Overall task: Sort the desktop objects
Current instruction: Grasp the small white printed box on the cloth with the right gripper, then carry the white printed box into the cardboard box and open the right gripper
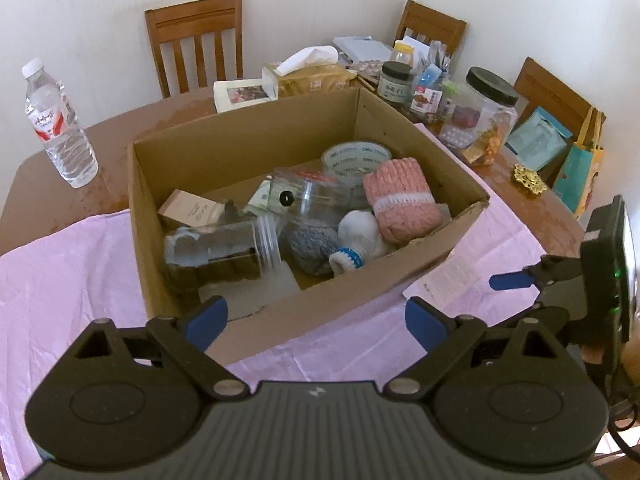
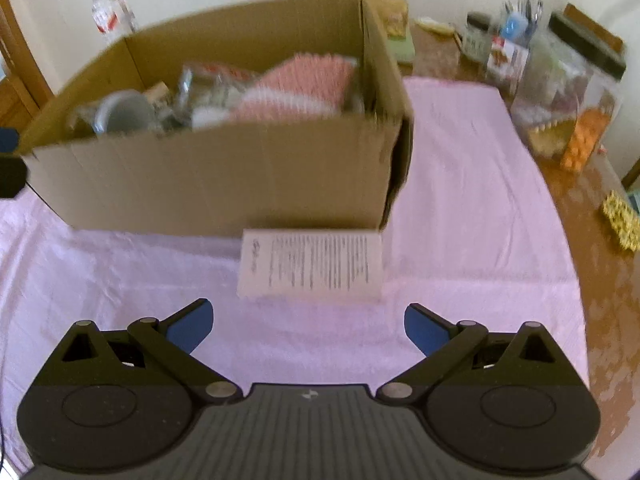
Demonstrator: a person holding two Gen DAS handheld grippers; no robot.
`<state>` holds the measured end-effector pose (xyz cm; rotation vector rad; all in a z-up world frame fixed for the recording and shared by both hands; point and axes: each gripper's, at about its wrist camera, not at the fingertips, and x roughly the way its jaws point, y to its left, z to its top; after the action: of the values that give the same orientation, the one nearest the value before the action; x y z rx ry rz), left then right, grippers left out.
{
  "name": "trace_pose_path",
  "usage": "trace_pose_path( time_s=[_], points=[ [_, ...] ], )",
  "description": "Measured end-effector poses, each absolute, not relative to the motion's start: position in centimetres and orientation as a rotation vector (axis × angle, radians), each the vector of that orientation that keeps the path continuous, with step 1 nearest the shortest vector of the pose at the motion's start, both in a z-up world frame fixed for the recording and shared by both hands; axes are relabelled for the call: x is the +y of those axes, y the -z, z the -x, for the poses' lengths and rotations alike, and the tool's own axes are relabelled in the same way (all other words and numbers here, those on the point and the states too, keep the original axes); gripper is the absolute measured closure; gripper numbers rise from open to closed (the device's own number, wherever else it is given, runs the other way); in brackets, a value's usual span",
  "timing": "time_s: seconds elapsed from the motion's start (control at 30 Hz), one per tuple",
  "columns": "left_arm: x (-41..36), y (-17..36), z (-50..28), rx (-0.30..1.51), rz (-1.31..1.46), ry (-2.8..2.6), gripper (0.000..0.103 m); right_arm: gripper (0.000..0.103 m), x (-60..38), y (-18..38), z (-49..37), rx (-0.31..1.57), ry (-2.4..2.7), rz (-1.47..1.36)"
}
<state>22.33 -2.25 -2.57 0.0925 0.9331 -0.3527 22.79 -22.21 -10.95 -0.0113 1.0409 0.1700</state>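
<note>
Right wrist view: right gripper point(image 2: 308, 328) jaws apart, empty, over printed leaflet point(image 2: 310, 266) beside cardboard box point(image 2: 208, 176). Left gripper point(image 1: 316, 320) jaws apart, empty.

There are one cardboard box point(image 1: 248, 148), three wooden chairs point(image 1: 196, 40), one water bottle point(image 1: 56, 120), one roll of tape point(image 1: 356, 158), one printed leaflet point(image 2: 310, 266), one pink cloth point(image 2: 460, 200) and two grippers point(image 1: 316, 320).

The tape roll point(image 1: 356, 156) bears repeated "deli" print; the leaflet's point(image 2: 310, 266) text is too blurred to read.
</note>
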Motion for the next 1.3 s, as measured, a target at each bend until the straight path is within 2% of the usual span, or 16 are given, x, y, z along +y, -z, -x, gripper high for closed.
trace_pose_path(
  time_s=[0.9,0.97,1.07,1.3],
  points=[
    [-2.1,3.1,-22.3,0.937,-0.070,0.335,0.008,0.000,-18.8,13.0,-25.8,1.034,-0.166,0.105],
    [-2.1,3.1,-22.2,0.936,-0.070,0.333,0.008,0.004,-18.9,12.7,-25.8,1.035,-0.163,0.106],
    [-2.1,3.1,-22.1,0.938,-0.073,0.334,0.008,0.019,-18.9,11.8,-25.7,1.029,-0.169,0.112],
    [-2.2,3.0,-21.8,0.927,-0.079,0.330,0.008,0.019,-18.3,10.5,-24.8,1.031,-0.190,0.130]
  ],
)
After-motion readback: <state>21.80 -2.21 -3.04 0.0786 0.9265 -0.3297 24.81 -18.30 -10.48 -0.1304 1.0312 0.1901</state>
